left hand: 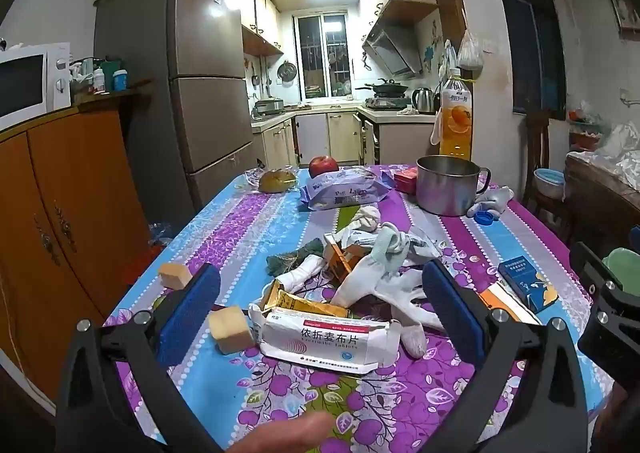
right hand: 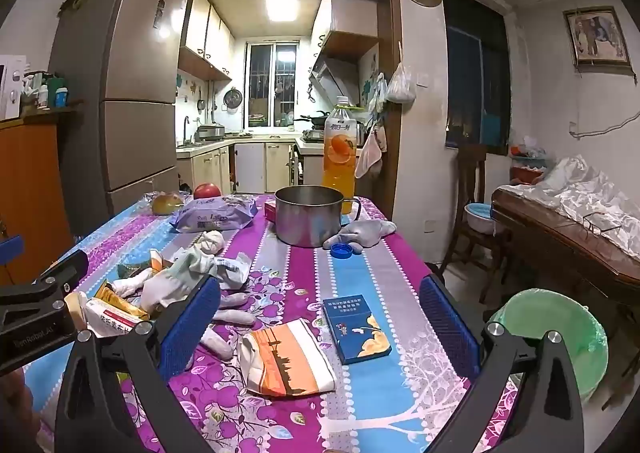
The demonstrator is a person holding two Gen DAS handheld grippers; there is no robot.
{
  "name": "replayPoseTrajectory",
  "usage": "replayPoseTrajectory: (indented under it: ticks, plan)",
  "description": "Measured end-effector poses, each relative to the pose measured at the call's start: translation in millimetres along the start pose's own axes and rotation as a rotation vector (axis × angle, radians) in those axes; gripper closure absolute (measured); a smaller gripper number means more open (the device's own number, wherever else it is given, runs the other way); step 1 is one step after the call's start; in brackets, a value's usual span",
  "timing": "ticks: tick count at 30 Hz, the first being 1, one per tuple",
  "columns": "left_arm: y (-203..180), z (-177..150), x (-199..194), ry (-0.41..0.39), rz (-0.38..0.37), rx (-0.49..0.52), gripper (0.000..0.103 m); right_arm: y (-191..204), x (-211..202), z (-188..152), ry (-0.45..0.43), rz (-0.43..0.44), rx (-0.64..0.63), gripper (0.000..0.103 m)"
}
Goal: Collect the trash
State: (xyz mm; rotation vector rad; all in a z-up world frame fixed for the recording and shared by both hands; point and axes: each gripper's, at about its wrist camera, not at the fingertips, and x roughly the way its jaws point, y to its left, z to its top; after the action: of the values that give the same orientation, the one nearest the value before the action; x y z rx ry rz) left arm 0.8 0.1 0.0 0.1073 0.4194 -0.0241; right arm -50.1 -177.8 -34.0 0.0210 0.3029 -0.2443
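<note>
A flattened white medicine box (left hand: 328, 341) lies on the floral tablecloth between the pads of my open left gripper (left hand: 320, 313), with a yellow wrapper (left hand: 304, 303), white gloves (left hand: 384, 285) and crumpled packets behind it. My open, empty right gripper (right hand: 320, 317) hovers over an orange-striped flattened pack (right hand: 288, 361) and a blue cigarette box (right hand: 354, 327). A green-lined trash bin (right hand: 560, 337) stands off the table's right edge. The medicine box also shows in the right wrist view (right hand: 108, 319).
Two tan cubes (left hand: 230, 329) lie near the left pad. Farther back are a steel pot (right hand: 310, 215), an orange drink bottle (right hand: 340, 153), a blue cap (right hand: 341, 251), a purple tissue pack (left hand: 344, 193), an apple (left hand: 323, 165). A wooden cabinet (left hand: 60, 221) stands left.
</note>
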Motion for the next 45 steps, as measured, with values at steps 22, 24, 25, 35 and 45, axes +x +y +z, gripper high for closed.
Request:
replayPoseTrajectory:
  ticks: [22, 24, 25, 35, 45]
  plan:
    - [1.6, -2.6, -4.3, -0.001, -0.002, -0.012, 0.005, 2.6, 5.3, -5.7, 0.005, -0.002, -0.009, 0.004]
    - [2.6, -4.6, -3.3, 0.004, -0.005, -0.016, 0.005, 3.4, 5.8, -4.9, 0.006, -0.003, -0.008, 0.004]
    - [2.4, -5.3, -1.3, 0.009, -0.006, -0.017, 0.005, 3.3, 6.5, -5.2, 0.008, -0.004, -0.008, 0.004]
    - [3.9, -9.6, 4.0, 0.044, -0.007, -0.023, 0.005, 1.8, 2.3, -6.2, 0.011, -0.002, -0.011, 0.004]
    - [-3.0, -16.5, 6.0, 0.061, -0.011, 0.010, 0.005, 0.8, 2.5, -9.1, 0.027, 0.000, -0.009, 0.004]
